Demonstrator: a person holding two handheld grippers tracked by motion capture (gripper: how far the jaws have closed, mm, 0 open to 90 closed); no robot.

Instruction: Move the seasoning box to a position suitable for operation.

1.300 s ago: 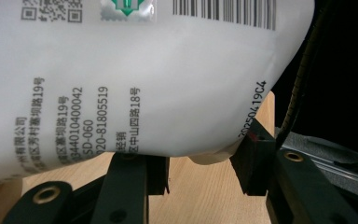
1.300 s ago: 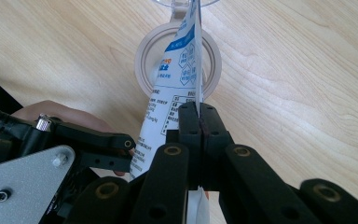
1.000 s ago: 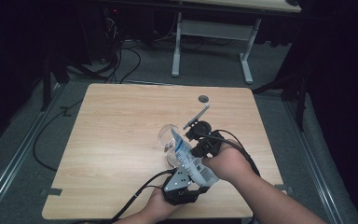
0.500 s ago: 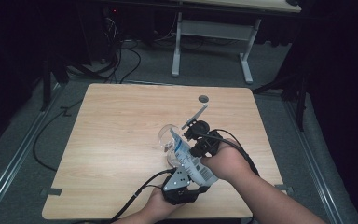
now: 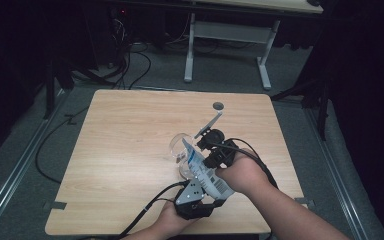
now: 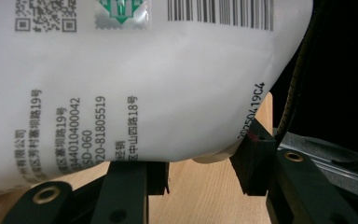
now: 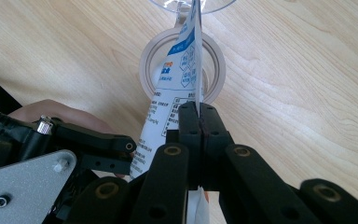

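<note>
Near the front edge of the counter [image 5: 130,150], right of its middle, a white pouch [image 5: 202,167] is held up between both claws, its top end tipped toward a clear glass bowl [image 5: 177,147] that sits on the wood just beyond it. The pouch is soft plastic, white with blue print and small black text; the left gripper view shows its bulging lower body with a barcode, a QR code, a green mark and a date code along the seam. The left claw [image 5: 196,192] holds this lower body, its jaws set apart to the pouch's width and pressing on either side. The right claw [image 7: 199,122] has its jaws pinched tight on the pouch's thin flat edge, higher up, as the right gripper view shows. In that same view a ring [image 7: 182,60], pale and round, lies on the wood beneath the pouch's tip, with the bowl's rim just past it. Both hands crowd the near right corner, close to the counter's front edge, with the cables trailing off it. The left half and the far side of the counter are bare wood. A small dark disc [image 5: 218,106] lies near the far edge, and a grey strip [image 5: 208,125] slants from near it toward the right claw. Beyond the counter stands a white table frame [image 5: 225,45] on grey floor.
</note>
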